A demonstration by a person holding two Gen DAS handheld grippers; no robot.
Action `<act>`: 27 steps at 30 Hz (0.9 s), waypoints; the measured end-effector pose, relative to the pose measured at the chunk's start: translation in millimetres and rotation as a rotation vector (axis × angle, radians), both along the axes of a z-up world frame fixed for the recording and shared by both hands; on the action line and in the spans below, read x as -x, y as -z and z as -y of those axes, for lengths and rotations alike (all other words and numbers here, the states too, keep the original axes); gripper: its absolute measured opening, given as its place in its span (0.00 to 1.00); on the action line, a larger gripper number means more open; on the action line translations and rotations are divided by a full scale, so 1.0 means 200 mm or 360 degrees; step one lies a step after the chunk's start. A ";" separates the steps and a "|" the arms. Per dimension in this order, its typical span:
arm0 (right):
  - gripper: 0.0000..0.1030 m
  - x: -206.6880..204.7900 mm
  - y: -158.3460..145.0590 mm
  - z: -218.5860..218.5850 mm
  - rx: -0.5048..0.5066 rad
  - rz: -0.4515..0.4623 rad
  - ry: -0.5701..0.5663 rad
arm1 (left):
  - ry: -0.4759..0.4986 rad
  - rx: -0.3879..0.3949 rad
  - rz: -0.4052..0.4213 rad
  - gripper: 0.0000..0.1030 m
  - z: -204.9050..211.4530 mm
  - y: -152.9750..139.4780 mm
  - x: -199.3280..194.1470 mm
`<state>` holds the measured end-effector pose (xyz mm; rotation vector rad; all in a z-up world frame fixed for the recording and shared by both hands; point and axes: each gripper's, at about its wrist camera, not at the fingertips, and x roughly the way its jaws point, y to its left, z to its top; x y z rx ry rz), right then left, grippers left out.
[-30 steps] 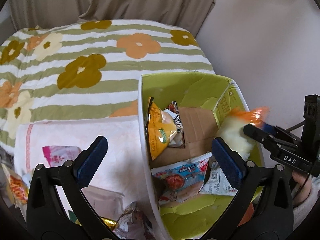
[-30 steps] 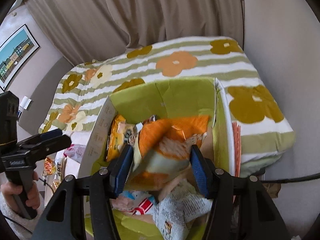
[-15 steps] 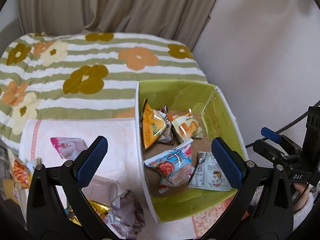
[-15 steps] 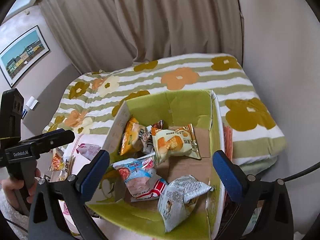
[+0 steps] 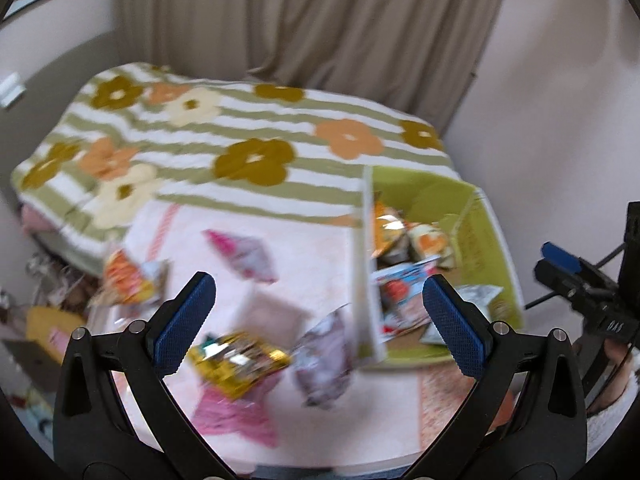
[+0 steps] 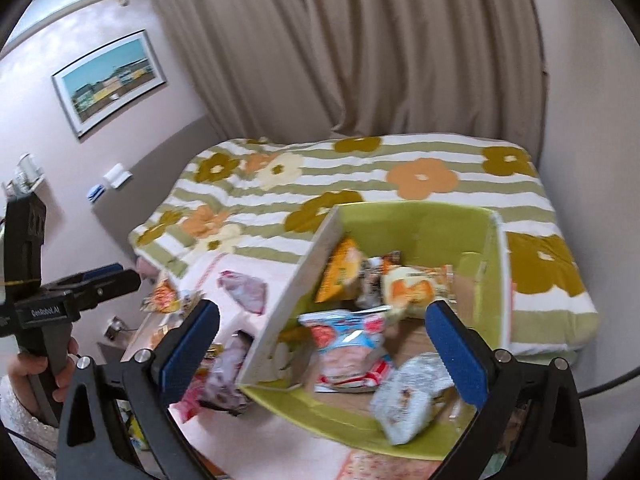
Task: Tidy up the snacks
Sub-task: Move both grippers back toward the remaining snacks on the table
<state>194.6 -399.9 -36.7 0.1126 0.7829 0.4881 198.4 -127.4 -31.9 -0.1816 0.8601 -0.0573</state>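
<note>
Flowered bedspread [image 6: 420, 176]; green box [image 6: 420, 224] — left gripper [image 6: 120, 278] lettered "GenRobot.AI"

Green cardboard box [image 6: 416, 224] sits open on the bed, several snack packets [image 6: 352, 344] piled loosely inside. More packets lie scattered beside it on the pink towel: a gold packet [image 5: 236, 360], a pink-and-white packet [image 5: 240, 256].

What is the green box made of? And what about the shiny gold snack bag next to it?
The green box looks like cardboard: its bare floor is plain brown, the walls are flat, stiff panels with a matte green coat. The gold snack bag seems to be thin plastic or foil film: it is crinkled and throws bright glints, though the picture is blurred, so which of the two I cannot tell.
</note>
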 end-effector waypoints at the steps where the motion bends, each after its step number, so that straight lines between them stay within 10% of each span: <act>1: 1.00 0.01 0.00 -0.03 -0.0009 0.0001 -0.0022 | -0.0032 -0.0005 0.0000 1.00 -0.04 0.00 0.03; 14: 1.00 0.28 0.06 -0.48 0.0029 0.0003 0.0015 | -0.0171 0.0108 -0.0042 1.00 -0.64 0.12 0.27; 27: 1.00 0.51 0.28 -1.02 -0.0033 -0.0156 0.0297 | -0.0089 0.0351 -0.0396 1.00 -1.17 0.51 0.40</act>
